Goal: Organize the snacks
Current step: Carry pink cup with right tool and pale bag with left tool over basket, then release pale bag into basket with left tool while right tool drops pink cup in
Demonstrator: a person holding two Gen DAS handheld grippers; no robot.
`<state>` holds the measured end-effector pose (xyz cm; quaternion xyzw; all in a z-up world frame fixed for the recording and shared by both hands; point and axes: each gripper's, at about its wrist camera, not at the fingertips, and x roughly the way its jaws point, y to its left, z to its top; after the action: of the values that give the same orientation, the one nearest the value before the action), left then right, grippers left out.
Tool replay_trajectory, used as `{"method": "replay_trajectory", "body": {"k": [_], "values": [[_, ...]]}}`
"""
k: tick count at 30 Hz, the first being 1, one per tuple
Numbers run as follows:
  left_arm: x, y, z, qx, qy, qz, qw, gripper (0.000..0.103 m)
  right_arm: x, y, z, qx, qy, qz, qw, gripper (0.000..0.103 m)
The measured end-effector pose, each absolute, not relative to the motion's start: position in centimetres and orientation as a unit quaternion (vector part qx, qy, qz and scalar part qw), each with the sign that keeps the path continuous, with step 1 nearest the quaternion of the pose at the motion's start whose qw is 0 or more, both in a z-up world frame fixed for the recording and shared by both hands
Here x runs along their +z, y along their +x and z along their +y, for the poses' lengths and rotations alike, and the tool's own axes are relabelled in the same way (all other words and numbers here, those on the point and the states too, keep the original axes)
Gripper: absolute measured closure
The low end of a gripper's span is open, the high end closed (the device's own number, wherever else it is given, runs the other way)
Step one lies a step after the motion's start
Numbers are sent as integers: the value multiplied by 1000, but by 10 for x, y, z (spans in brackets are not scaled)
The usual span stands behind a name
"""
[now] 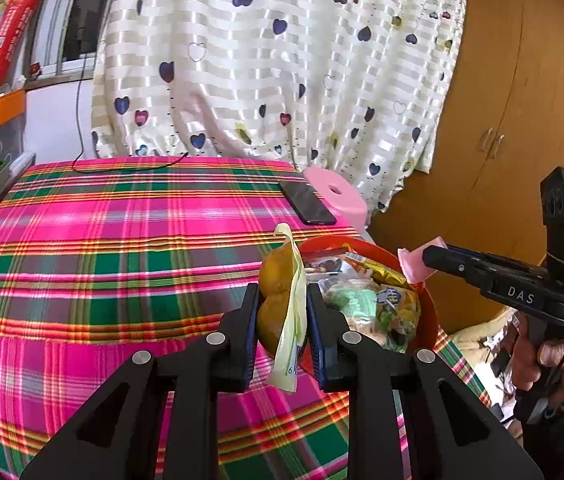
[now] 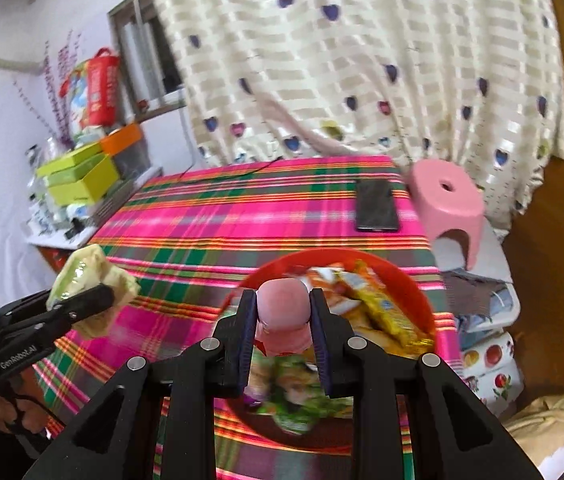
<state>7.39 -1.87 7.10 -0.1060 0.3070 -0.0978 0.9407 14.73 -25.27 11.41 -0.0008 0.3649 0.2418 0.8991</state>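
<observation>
My left gripper (image 1: 282,316) is shut on a pale green snack packet with brown cakes inside (image 1: 282,304), held above the plaid table just left of the red bowl (image 1: 427,312). It also shows in the right wrist view (image 2: 90,284). My right gripper (image 2: 282,316) is shut on a pink snack packet (image 2: 282,312), held over the red bowl (image 2: 405,276), which holds several wrapped snacks (image 2: 377,308). In the left wrist view the right gripper (image 1: 427,258) reaches in from the right with the pink packet (image 1: 413,264).
A black phone (image 1: 307,202) lies on the plaid tablecloth (image 1: 122,240) near its far right edge. A pink stool (image 2: 447,202) stands beyond the table. Green and orange boxes (image 2: 82,176) sit on a shelf at the left. A curtain (image 1: 274,60) hangs behind.
</observation>
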Motion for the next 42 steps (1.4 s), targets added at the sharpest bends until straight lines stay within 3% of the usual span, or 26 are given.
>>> {"method": "replay_trajectory", "body": {"k": [19,31,35,38,42], "values": [[70,95,-56,-139,-90,319,933,80,84,166,-308,181,24,398,899,79],[70,102,-59,-141,-87,320,933,80,79,196,-284,199,23,390,899,79],[72,108,-61,-142,-84,321,932,80,64,209,-276,214,29,410,886,77],[72,113,-65,-146,-82,322,932,80,65,206,-279,217,34,405,888,68],[74,121,-74,-162,-80,322,929,80,73,199,-291,215,45,390,894,67]]}}
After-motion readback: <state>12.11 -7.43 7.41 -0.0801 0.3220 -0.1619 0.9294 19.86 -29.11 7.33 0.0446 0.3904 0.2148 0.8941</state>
